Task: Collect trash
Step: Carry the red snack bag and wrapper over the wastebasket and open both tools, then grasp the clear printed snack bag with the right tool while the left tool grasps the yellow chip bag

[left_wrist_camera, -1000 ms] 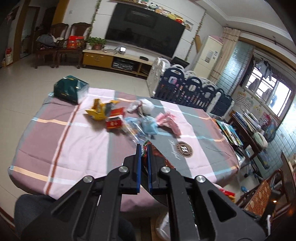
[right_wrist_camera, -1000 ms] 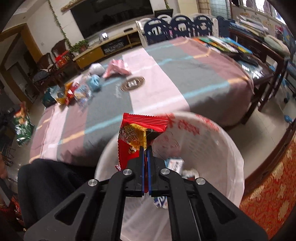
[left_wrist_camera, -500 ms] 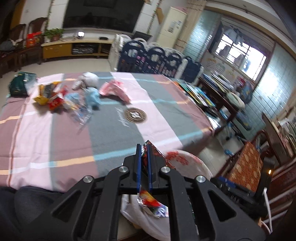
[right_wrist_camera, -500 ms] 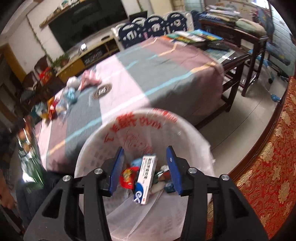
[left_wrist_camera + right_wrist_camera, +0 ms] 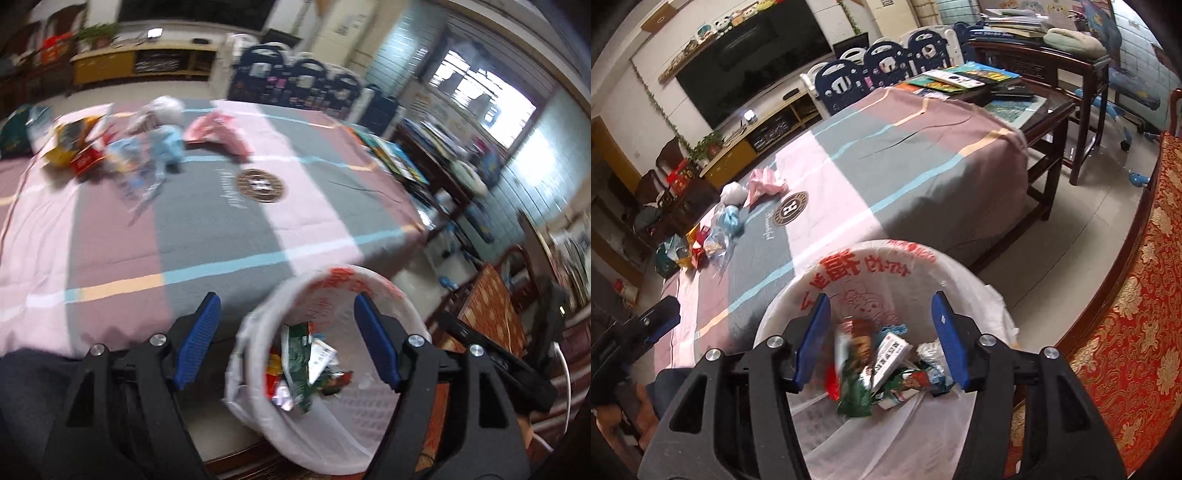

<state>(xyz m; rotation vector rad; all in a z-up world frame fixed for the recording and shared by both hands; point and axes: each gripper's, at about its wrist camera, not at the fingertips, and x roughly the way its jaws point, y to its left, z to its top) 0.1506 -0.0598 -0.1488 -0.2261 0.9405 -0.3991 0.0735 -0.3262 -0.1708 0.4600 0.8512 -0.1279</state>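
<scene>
A white trash bin lined with a printed plastic bag point(image 5: 332, 284) point(image 5: 871, 258) stands beside the table's near edge and holds several wrappers, among them a green one point(image 5: 299, 365) point(image 5: 855, 395) and a white box point(image 5: 890, 354). My left gripper point(image 5: 286, 343) is open and empty above the bin. My right gripper point(image 5: 881, 339) is open and empty above the bin too. Several pieces of trash lie at the far left of the striped tablecloth: a pink wrapper point(image 5: 218, 133) point(image 5: 764, 182), a blue bag point(image 5: 166, 144) point(image 5: 729, 218), and red and yellow packets point(image 5: 77, 151) point(image 5: 696, 245).
The table point(image 5: 221, 221) point(image 5: 905, 155) carries books at its far right end point(image 5: 960, 79). A red patterned chair point(image 5: 1126, 314) point(image 5: 487, 314) stands right of the bin. A dark wooden side table point(image 5: 1052, 122) and a blue and white playpen fence point(image 5: 303, 88) lie beyond.
My left gripper swung over the bin and opened, and its green wrapper dropped in. My right gripper stayed open over the bin after releasing its red wrapper.
</scene>
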